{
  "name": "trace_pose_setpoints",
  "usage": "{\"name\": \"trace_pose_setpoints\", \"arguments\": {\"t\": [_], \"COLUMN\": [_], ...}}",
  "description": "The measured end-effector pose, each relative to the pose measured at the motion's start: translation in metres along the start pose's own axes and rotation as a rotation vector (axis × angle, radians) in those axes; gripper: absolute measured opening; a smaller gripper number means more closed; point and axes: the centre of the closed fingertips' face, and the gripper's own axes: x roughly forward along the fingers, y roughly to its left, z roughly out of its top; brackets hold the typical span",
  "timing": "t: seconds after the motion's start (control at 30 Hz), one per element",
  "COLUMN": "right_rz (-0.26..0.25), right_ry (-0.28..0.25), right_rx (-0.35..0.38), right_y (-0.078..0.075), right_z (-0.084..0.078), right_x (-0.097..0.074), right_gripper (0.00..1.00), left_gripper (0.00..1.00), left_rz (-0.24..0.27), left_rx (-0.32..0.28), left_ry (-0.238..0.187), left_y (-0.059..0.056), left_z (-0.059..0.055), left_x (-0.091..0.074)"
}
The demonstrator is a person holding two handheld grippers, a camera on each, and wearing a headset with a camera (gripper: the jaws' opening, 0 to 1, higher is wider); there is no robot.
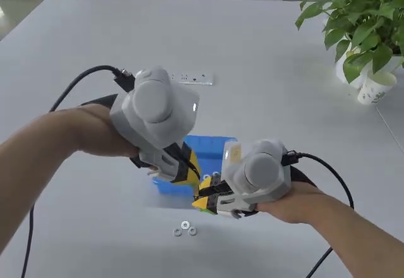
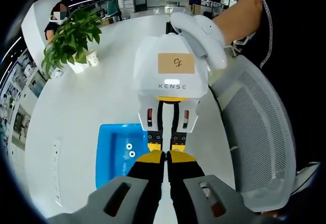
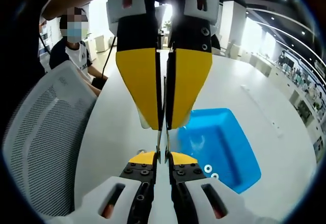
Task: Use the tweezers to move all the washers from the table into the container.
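Nearest the person, three washers point(image 1: 185, 229) lie in a tight cluster on the grey worktop point(image 1: 265, 69), just in front of the two grippers. Above them, the right gripper point(image 3: 158, 159) and the left gripper point(image 2: 166, 156) meet tip to tip, each held in a hand. In the right gripper view a thin metal strip, the tweezers point(image 3: 161, 145), runs out from between the left gripper's long yellow jaws and down into the right gripper's own yellow-tipped jaws. Both pairs of jaws are pressed almost together on the strip, with only a sliver of a gap between them. In the left gripper view its black, yellow-tipped jaws stand closed and point straight at the right gripper's jaws.

Just behind the grippers sits the blue container point(image 1: 211, 146), a shallow rectangular tray resting on the worktop. Two washers point(image 2: 130, 150) lie inside it, side by side near one wall.

Farther along the worktop lies a white power strip point(image 1: 189, 78). At the far right corner stands a leafy green plant point(image 1: 360, 19) in a white pot point(image 1: 372, 88).
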Motion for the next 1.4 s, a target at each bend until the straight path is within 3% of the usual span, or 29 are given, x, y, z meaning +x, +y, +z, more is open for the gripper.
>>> {"name": "trace_pose_setpoints", "arguments": {"t": [0.8,1.4], "right_rz": [0.041,0.049], "right_ry": [0.012,0.024], "right_rx": [-0.004,0.010], "right_y": [0.033,0.038], "right_z": [-0.016,-0.028], "right_x": [0.022,0.029], "right_gripper": [0.11,0.11], "left_gripper": [0.06,0.06], "left_rz": [-0.009,-0.020], "left_rx": [-0.028,-0.031], "left_ry": [-0.003,-0.002], "left_y": [-0.027,-0.033], "left_z": [-0.021,-0.027], "left_x": [0.019,0.030]}}
